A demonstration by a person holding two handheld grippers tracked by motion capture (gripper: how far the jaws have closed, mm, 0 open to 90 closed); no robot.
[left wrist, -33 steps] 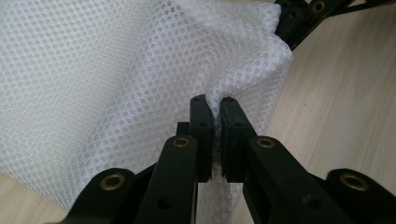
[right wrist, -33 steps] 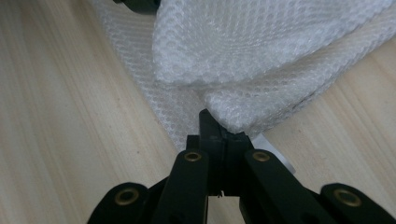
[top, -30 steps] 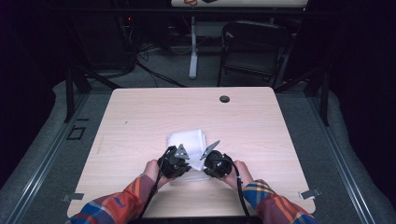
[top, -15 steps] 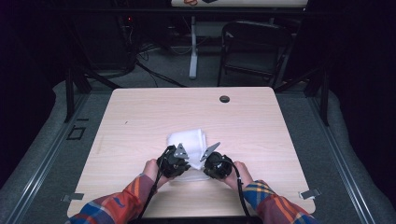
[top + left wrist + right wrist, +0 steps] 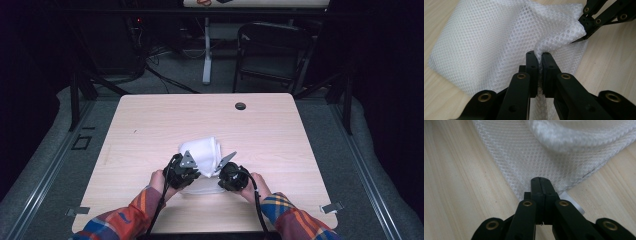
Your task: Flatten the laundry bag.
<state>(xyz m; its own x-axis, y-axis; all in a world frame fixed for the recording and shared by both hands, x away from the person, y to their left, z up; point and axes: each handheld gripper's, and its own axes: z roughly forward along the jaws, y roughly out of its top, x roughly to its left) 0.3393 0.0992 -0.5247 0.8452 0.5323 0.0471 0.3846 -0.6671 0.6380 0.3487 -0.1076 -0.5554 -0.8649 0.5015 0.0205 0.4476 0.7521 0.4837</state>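
Grippers pinching a white mesh bag (image 5: 202, 150) on the table (image 5: 150, 125): left gripper (image 5: 538, 55) and right gripper (image 5: 541, 180) both clamped on its fabric.

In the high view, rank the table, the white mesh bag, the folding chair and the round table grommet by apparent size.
1. table
2. folding chair, though it stands farther from the camera
3. white mesh bag
4. round table grommet
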